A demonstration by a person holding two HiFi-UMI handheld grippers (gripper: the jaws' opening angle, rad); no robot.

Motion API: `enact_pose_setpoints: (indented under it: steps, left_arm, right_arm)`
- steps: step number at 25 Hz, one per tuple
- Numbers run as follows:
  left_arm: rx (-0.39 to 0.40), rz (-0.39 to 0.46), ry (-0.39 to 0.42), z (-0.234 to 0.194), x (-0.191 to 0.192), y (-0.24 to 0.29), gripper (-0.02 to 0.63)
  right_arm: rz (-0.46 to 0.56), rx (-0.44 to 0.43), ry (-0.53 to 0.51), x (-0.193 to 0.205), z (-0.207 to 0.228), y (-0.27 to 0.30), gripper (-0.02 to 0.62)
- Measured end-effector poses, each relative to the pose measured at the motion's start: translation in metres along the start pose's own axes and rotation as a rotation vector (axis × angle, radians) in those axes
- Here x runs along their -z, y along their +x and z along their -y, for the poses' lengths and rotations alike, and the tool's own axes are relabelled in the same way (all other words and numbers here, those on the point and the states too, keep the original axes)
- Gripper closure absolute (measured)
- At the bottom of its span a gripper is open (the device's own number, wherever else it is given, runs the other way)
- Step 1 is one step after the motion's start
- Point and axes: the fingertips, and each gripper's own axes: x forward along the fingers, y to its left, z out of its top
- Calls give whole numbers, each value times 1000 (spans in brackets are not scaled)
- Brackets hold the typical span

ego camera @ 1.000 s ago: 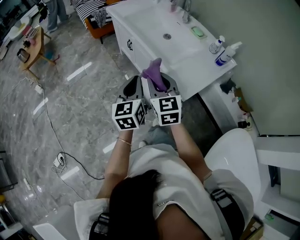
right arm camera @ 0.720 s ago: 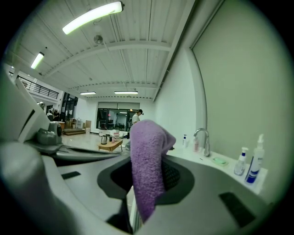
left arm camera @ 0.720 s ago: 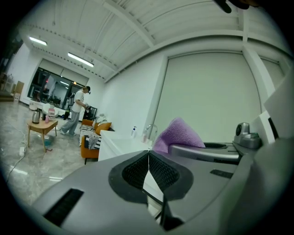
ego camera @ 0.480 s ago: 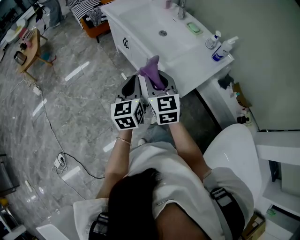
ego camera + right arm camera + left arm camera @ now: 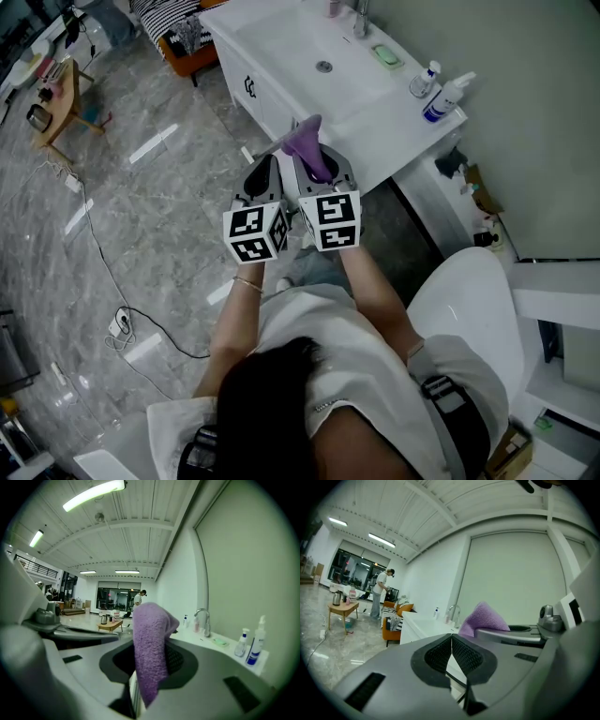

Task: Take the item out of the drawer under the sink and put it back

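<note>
Purple towel (image 5: 149,653): pinched upright in the right tongs (image 5: 151,665), held in the air just short of the sink cabinet (image 5: 246,84).
Left tongs (image 5: 451,654): closed on nothing.
Risk: the towel may slip free or snag on the cabinet front, since its free end flops loose.
Writing: none legible; print on the bottle (image 5: 442,101) is too small to read.

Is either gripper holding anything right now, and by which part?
The right gripper clamps the purple cloth near its lower end; left gripper is shut, empty.
</note>
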Motion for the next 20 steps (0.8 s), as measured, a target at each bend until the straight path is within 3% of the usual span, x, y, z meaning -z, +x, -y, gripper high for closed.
enact_pose_setpoints:
  steps: [20]
  left_arm:
    - [5,-2,-10,-6,7,6,601]
  right_arm:
    - [-15,18,-40,8,1,2,492]
